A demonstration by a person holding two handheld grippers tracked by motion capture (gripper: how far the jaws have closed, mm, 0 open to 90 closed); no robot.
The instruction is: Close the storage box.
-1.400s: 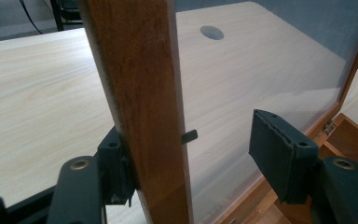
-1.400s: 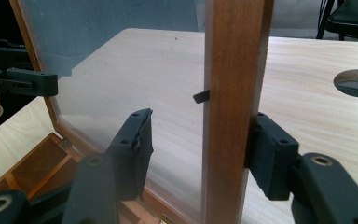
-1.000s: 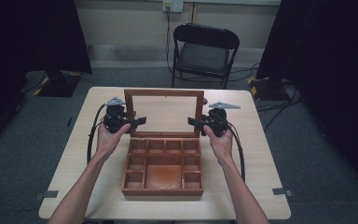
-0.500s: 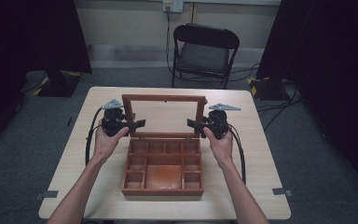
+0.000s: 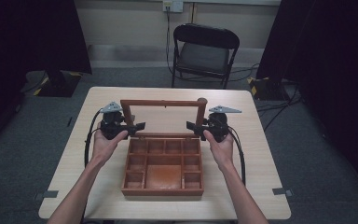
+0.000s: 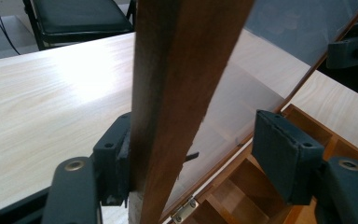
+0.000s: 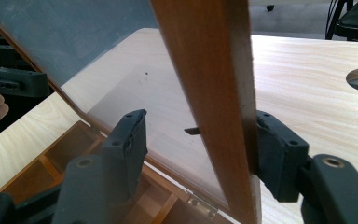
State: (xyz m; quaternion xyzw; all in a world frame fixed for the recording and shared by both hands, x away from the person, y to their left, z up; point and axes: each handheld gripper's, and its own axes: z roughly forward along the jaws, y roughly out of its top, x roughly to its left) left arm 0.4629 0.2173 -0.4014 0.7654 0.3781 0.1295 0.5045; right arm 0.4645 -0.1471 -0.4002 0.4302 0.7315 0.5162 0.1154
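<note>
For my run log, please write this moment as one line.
scene: wooden box on table | lid raised, leaning back | left tongs open around left lid rail | right tongs open around right rail

Overall light: the high view was dim, with near-black upper corners.
Brightest area: the table (image 5: 261, 154) was evenly lit from above.
Glare: a pale sheen lay on the tabletop at centre left of the left gripper view.
Focus: the lid frame (image 6: 177, 93) was soft close up in both gripper views.
Shadows: faint, under the box (image 5: 163, 165).
</note>
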